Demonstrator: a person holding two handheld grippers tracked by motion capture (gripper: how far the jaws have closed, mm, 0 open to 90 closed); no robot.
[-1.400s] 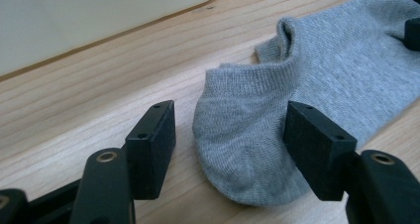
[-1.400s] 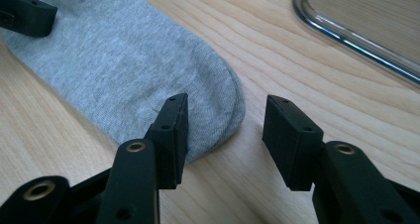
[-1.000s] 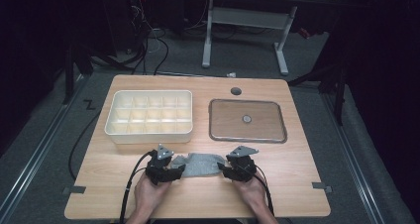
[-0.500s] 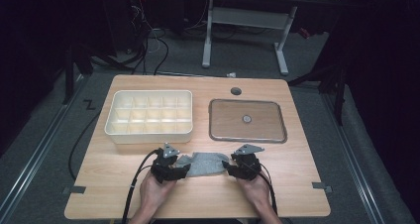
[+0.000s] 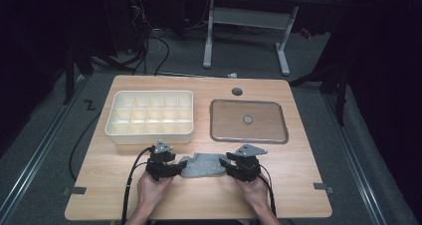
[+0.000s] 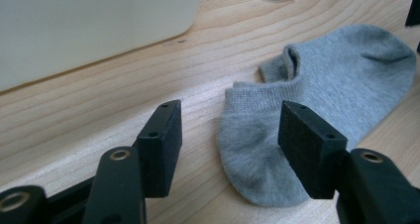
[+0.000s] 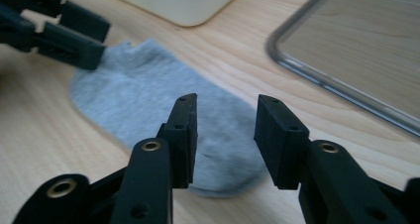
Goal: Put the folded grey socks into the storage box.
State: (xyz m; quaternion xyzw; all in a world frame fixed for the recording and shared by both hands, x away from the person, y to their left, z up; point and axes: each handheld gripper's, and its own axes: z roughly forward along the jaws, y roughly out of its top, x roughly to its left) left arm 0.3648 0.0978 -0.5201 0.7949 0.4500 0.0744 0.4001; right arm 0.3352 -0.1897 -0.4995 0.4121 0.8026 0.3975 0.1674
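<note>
Grey sock [image 5: 203, 165] lies flat on wooden table [image 5: 298, 185], just in front of cream divided bin [image 5: 149, 116]. Left gripper [image 5: 175, 168] and right gripper [image 5: 225, 165] at its ends, jaws have just been closing, not yet pinching. Dark room, grey floor [image 5: 50, 135].

Sock [image 5: 203, 165] lies on table [image 5: 298, 195], between both grippers (near edge). Behind it: compartment box [image 5: 149, 116] left, tray [image 5: 249, 121] right.

Grey sock [image 6: 317, 100] between parted fingers [image 6: 161, 144]
</note>
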